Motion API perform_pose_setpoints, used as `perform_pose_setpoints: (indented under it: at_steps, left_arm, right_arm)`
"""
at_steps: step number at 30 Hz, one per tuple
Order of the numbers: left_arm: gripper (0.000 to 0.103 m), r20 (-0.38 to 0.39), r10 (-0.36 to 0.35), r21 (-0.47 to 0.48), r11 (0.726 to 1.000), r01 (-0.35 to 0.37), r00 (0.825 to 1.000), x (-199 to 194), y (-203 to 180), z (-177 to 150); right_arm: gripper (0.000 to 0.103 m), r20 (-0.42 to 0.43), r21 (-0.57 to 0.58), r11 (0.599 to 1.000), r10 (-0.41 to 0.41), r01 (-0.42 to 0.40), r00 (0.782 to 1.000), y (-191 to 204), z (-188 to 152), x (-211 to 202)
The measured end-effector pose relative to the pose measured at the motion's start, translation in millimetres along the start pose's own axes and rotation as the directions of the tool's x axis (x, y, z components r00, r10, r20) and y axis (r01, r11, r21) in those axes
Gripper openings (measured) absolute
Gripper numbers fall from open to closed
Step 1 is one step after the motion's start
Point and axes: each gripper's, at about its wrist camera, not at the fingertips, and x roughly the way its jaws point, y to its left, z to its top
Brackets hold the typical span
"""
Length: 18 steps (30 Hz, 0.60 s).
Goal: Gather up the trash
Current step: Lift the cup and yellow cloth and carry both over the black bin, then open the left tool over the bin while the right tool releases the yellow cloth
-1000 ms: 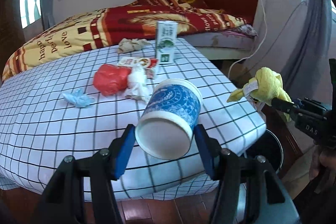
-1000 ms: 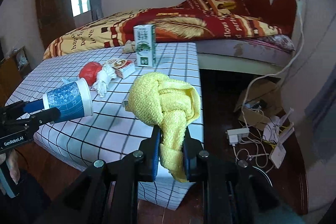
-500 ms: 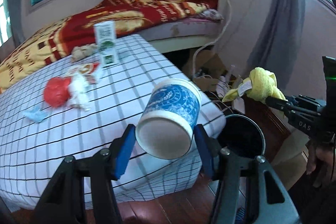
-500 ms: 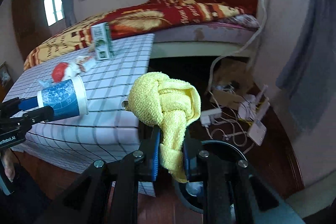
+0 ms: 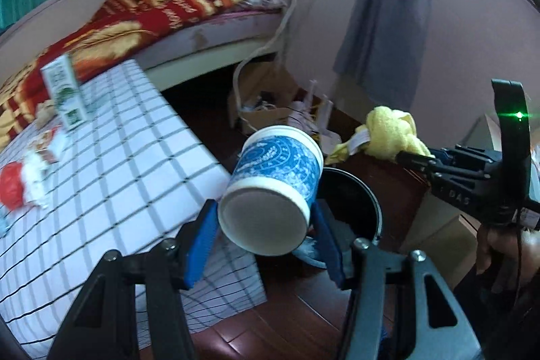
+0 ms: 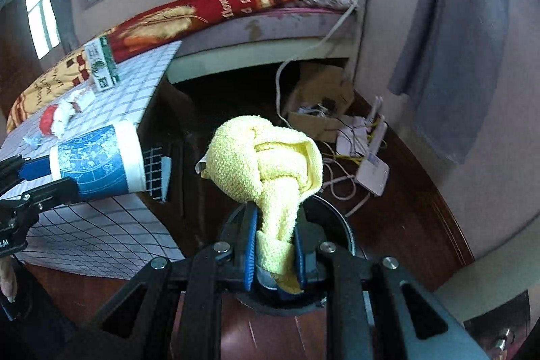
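Observation:
My left gripper (image 5: 266,245) is shut on a blue-and-white paper cup (image 5: 275,188), held on its side past the table's corner, just above the near rim of a black trash bin (image 5: 357,208) on the floor. The cup also shows in the right wrist view (image 6: 98,162). My right gripper (image 6: 275,245) is shut on a knotted yellow cloth (image 6: 266,164) and hangs over the bin (image 6: 337,221). From the left wrist view the cloth (image 5: 388,134) sits beyond the bin.
The checked table (image 5: 111,177) holds a green-white carton (image 5: 64,93), a red bag (image 5: 10,188), white crumpled paper (image 5: 33,171) and other scraps. A bed (image 6: 256,5), cardboard box (image 6: 320,97), router and cables (image 6: 364,157) lie beyond on the wooden floor.
Both grippers have swung right, off the table, with the cup and the cloth still gripped. The bin has come into view and now lies under them.

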Motion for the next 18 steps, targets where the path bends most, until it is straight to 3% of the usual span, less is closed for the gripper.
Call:
perform_pose_setpoints:
  at_steps: [9,18]
  left_arm:
    - [0.058,-0.099,-0.062,0.042,0.997,0.067,0.993,47,-34,-11]
    - [0.058,-0.211,-0.076,0.043,0.995,0.087,0.975,101,-46,-21]
  right_arm:
    - [0.02,-0.104,0.044,0.997,-0.051,0.056,0.993,-38,-35,31]
    - [0.02,-0.213,0.051,0.998,-0.019,0.03,0.977,-54,-64,79]
